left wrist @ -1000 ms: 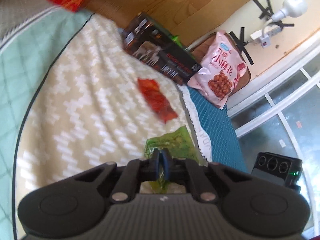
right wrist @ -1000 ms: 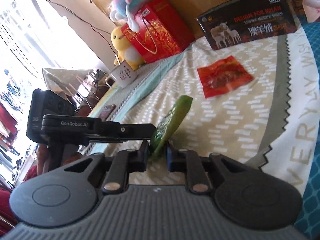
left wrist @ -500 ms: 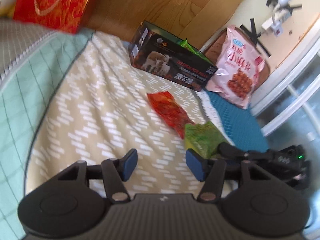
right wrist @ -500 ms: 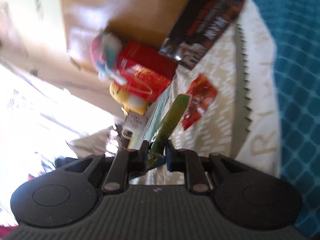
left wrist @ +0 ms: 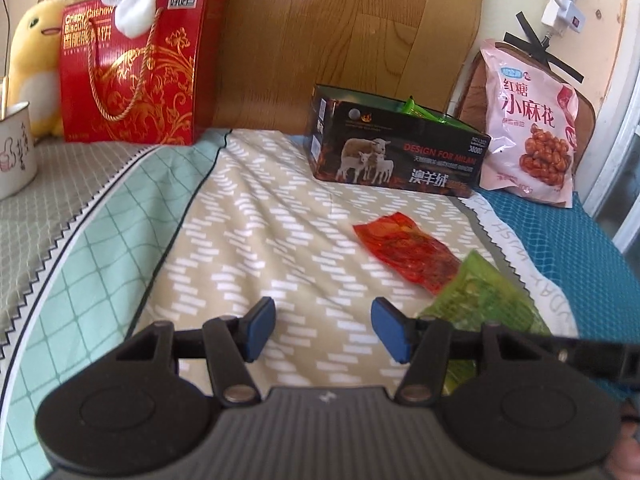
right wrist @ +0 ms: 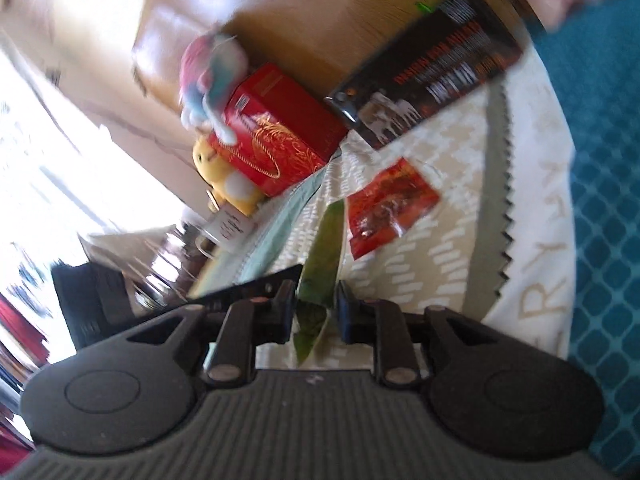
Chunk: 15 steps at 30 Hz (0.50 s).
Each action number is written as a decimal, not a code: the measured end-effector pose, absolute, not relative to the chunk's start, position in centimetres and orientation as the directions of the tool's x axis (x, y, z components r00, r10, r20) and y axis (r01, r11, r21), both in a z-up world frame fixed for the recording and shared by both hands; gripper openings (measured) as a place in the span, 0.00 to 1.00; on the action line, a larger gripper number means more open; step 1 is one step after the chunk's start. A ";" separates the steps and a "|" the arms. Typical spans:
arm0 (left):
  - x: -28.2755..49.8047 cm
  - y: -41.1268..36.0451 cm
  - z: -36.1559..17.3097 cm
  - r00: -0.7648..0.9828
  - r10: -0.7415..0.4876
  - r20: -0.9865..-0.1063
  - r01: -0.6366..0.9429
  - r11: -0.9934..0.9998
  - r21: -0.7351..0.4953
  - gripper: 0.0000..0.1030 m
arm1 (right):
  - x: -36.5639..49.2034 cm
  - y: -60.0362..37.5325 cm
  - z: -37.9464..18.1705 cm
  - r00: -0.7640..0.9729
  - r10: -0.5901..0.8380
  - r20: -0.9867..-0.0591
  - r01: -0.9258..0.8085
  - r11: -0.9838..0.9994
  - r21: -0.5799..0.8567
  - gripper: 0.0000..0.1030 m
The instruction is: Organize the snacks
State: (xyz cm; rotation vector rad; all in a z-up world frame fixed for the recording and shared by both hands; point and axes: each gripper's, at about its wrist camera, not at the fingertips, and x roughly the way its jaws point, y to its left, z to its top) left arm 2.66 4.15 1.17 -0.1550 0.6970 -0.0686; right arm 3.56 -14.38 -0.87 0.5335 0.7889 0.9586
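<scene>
My right gripper [right wrist: 316, 312] has a green snack packet [right wrist: 326, 256] standing edge-on between its pads, and the jaws are opening slightly around it. In the left wrist view the same green packet [left wrist: 480, 296] is tilted up at the lower right, beside my left gripper [left wrist: 322, 330]. That gripper is open over the beige blanket with nothing between its blue pads. A red snack packet [left wrist: 408, 252] lies flat just beyond the green one. Behind it stands an open black box with sheep printed on it [left wrist: 396, 152], with green packets inside.
A pink snack bag [left wrist: 528, 128] leans on a brown cushion at the back right. A red gift box [left wrist: 132, 68], plush toys and a white mug [left wrist: 14, 148] line the back left. A wooden headboard closes the far side. Teal bedding [right wrist: 600, 220] runs along the right.
My left gripper let go of the green packet, opened wide and swung to face the headboard. The right gripper kept the packet, rolled sideways, and its jaws now stand slightly wider.
</scene>
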 end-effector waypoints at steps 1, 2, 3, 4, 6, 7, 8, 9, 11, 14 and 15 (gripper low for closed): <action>2.6 4.0 1.1 0.771 -0.107 -0.628 0.013 0.988 -0.152 0.53 | 3.2 -14.0 -0.7 0.350 0.860 -0.370 -0.534 0.508 0.676 0.27; 2.6 3.9 1.0 0.776 -0.098 -0.623 0.015 0.990 -0.137 0.53 | 2.9 -13.5 -0.5 0.360 0.848 -0.390 -0.551 0.530 0.644 0.28; 2.4 3.6 0.9 0.783 -0.085 -0.616 0.017 0.993 -0.116 0.53 | 2.6 -12.9 -0.5 0.372 0.832 -0.411 -0.561 0.555 0.615 0.31; 2.4 3.3 0.7 0.788 -0.075 -0.611 0.022 0.995 -0.094 0.53 | 2.4 -12.7 -0.5 0.383 0.818 -0.429 -0.570 0.575 0.587 0.35; 2.2 2.9 0.6 0.794 -0.057 -0.605 0.028 0.998 -0.058 0.53 | 2.0 -12.3 -0.4 0.425 0.789 -0.443 -0.579 0.613 0.537 0.42; 2.1 2.8 0.6 0.794 -0.054 -0.605 0.028 0.998 -0.052 0.53 | 1.9 -12.3 -0.4 0.447 0.774 -0.448 -0.575 0.632 0.520 0.48; 2.2 3.0 0.6 0.795 -0.058 -0.604 0.029 0.998 -0.056 0.53 | 1.8 -12.3 -0.4 0.473 0.760 -0.446 -0.566 0.650 0.507 0.52; 2.2 3.1 0.6 0.795 -0.062 -0.603 0.030 0.998 -0.063 0.53 | 1.7 -12.5 -0.3 0.508 0.740 -0.442 -0.551 0.673 0.493 0.59; 2.1 3.3 0.6 0.797 -0.069 -0.601 0.032 0.997 -0.072 0.53 | 1.4 -13.1 -0.1 0.575 0.703 -0.419 -0.515 0.709 0.482 0.66; 2.1 3.3 0.6 0.798 -0.068 -0.598 0.032 0.997 -0.071 0.53 | 1.6 -13.9 -0.1 0.628 0.674 -0.390 -0.469 0.727 0.501 0.72; 2.0 3.3 0.6 0.799 -0.069 -0.598 0.033 0.997 -0.072 0.54 | 1.6 -14.1 -0.1 0.635 0.668 -0.388 -0.457 0.730 0.507 0.74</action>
